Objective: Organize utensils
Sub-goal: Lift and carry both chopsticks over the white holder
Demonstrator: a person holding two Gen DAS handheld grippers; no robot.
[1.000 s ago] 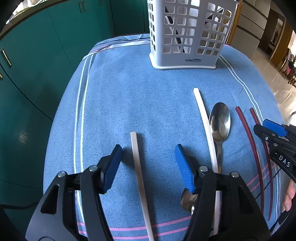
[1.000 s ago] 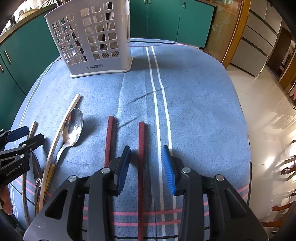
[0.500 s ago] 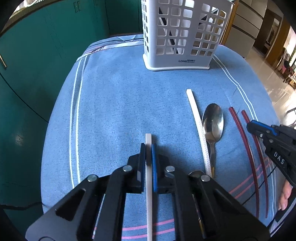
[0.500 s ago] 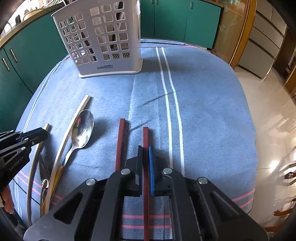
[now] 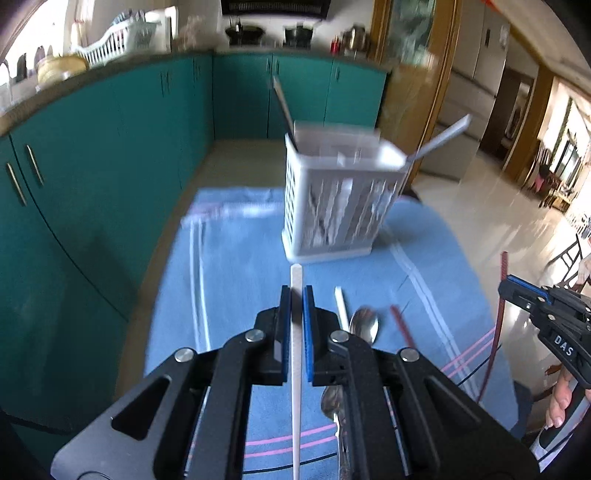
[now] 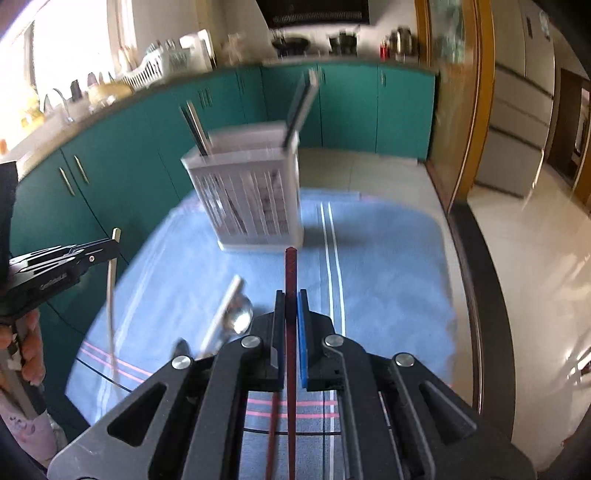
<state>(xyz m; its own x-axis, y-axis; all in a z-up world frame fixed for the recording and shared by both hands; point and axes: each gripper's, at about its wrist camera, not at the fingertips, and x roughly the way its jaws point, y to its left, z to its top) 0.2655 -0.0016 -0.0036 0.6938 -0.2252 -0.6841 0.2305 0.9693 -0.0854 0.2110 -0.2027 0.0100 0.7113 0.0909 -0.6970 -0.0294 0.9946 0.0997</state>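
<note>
White chopstick (image 5: 296, 354) and red chopstick (image 6: 290, 332) held lifted.

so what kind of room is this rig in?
Most likely a home kitchen. Teal cabinets run under a counter holding a dish rack and pots; a white utensil caddy stands on a blue cloth over the table. Tiled floor leads to another room on the right.

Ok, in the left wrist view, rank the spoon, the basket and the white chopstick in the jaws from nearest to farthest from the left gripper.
1. White chopstick: clamped in the left gripper.
2. Spoon: on the cloth, just right of the jaws.
3. Basket: ahead, at the far end of the cloth.
</note>
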